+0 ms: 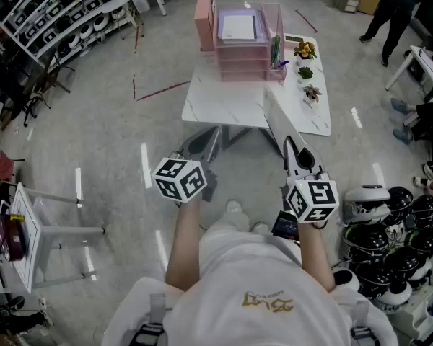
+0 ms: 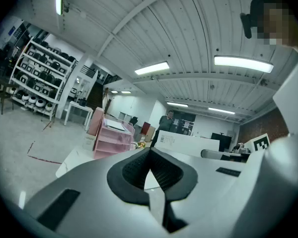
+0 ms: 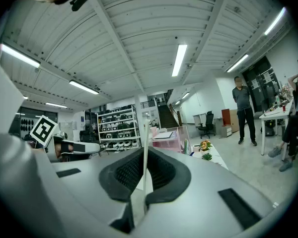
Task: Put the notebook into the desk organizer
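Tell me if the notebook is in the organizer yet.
Out: the notebook is clamped edge-on in the right gripper, short of the pink desk organizer.

white shirt with gold print; left gripper and right gripper grey-shelled — black ribbed pads, black-and-white marker cube behind the jaws.

Bright even light from ceiling strip lights, glare streaks on the floor, heavy fisheye curving, dark corners.

notebook: near end hidden by right tool | person: head cut off
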